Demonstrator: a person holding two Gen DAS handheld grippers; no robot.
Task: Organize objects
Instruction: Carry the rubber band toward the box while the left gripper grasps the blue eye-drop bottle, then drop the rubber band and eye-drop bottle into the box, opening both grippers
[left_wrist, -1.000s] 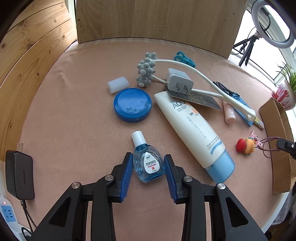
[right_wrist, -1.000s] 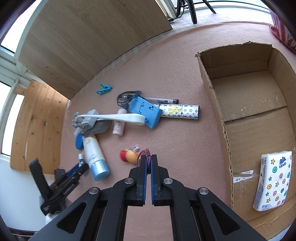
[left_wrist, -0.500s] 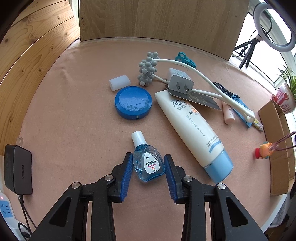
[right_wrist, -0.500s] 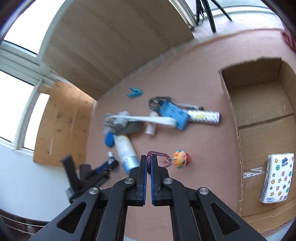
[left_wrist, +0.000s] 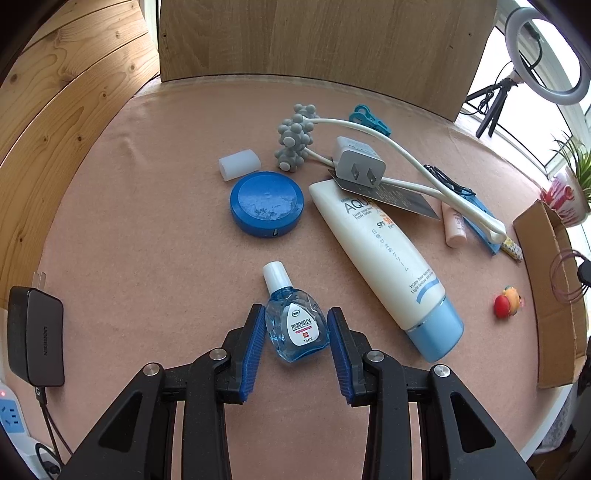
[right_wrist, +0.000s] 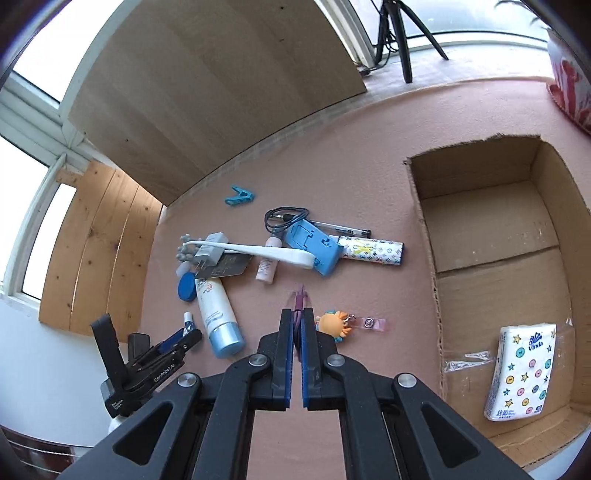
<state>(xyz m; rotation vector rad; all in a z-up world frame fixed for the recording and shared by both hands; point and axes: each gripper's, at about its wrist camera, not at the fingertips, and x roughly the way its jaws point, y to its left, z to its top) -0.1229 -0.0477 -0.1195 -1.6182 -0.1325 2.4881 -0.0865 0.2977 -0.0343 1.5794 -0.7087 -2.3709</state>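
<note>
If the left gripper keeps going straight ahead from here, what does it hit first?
The eye drop bottle, already between the open left gripper pads. Past its white cap, the blue round case looks next, though depth is unclear.

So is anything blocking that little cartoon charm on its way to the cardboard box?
Nothing visible. The right gripper holds the charm by its purple cord, and only bare pink mat lies between it and the open box.
</note>
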